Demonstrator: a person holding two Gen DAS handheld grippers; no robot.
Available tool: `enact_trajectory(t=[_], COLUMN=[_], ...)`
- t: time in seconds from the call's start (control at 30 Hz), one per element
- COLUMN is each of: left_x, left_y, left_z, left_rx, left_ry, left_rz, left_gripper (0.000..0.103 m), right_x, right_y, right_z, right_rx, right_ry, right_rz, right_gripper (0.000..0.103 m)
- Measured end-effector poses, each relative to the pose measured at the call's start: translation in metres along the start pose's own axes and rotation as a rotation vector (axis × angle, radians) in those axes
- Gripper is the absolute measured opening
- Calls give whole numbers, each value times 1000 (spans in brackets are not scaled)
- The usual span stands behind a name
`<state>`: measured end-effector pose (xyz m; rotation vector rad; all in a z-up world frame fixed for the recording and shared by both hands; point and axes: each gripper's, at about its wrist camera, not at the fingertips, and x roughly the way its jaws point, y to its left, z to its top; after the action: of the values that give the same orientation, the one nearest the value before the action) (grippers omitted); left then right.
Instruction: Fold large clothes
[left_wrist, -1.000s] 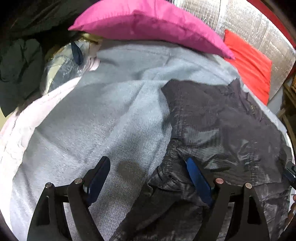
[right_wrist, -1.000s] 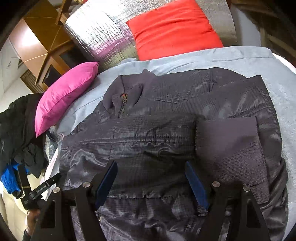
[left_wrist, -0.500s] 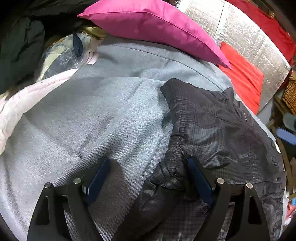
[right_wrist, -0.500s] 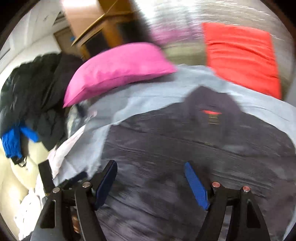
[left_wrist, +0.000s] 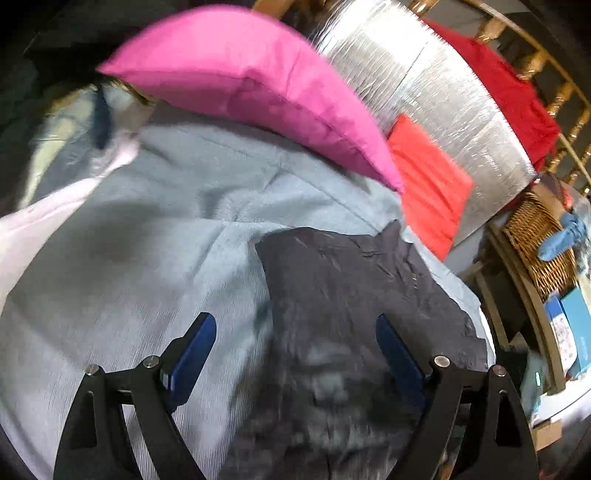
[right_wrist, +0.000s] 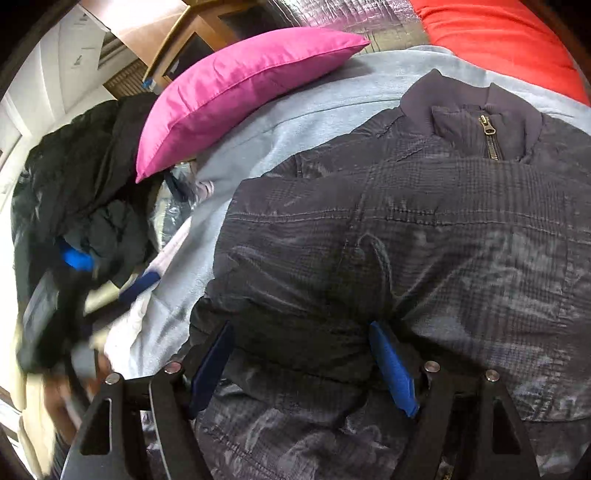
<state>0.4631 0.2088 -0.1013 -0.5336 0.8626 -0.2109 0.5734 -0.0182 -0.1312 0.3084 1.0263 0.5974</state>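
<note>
The dark quilted jacket (right_wrist: 424, 229) lies zipped on the grey bedspread (left_wrist: 147, 258), collar toward the red cushion (left_wrist: 428, 184). Right gripper (right_wrist: 303, 365) is spread wide over a puffy fold of it, not pinching. Left gripper (left_wrist: 295, 362) is spread too, straddling the jacket's edge. Pink pillow (left_wrist: 243, 81) sits beyond.

Right wrist view. A dark jacket (right_wrist: 424, 229), zipped collar at far right, lies on a pale blue bed cover (right_wrist: 280, 122). The right gripper (right_wrist: 303, 362) stands at its near edge, jaws wide with a fabric fold between them. Pink pillow (right_wrist: 236, 88) far left; dark clothes pile (right_wrist: 81, 192) left.
</note>
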Motion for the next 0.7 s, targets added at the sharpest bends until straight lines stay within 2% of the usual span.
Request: enact_trajectory(t=[0.07,0.2,0.23,0.27,0.3,0.37,0.5,0.57,0.63,0.7], left_x=[24,67,76,81,86,88,62,72,86,94], left_y=[3,7,8,8,6,-2,-35,-41,-28,-17], left_z=[13,29,32,34,35,37,42,40,37,31], left_rx=[-31,-66,-72,-58,-35,17,177,242,216,206], left_ry=[60,147,163,156,163,154,24,38,77,90], left_rz=[13,-7,-9,-3,8,13,-58,7,61,98], left_gripper=[88,87,77,44,31,16,12,12,12,19], right_x=[-2,-2,-3,-2,-1,-1,2,3,3,2], right_y=[-5,-12,-12,-11,-10,-9,-9,-11,-13,-13], right_z=[-1,-1,-2,-2,-2,-3,-3,-3,-4,-5], right_rx=[8,32,27,22,16,7,-12,-10,-2,-5], right_ry=[-3,-5,-4,-3,2,7,16,13,9,7], right_rz=[25,67,70,71,69,60,43,37,34,32], right_gripper=[79,79,79,79,78,77,72,70,67,65])
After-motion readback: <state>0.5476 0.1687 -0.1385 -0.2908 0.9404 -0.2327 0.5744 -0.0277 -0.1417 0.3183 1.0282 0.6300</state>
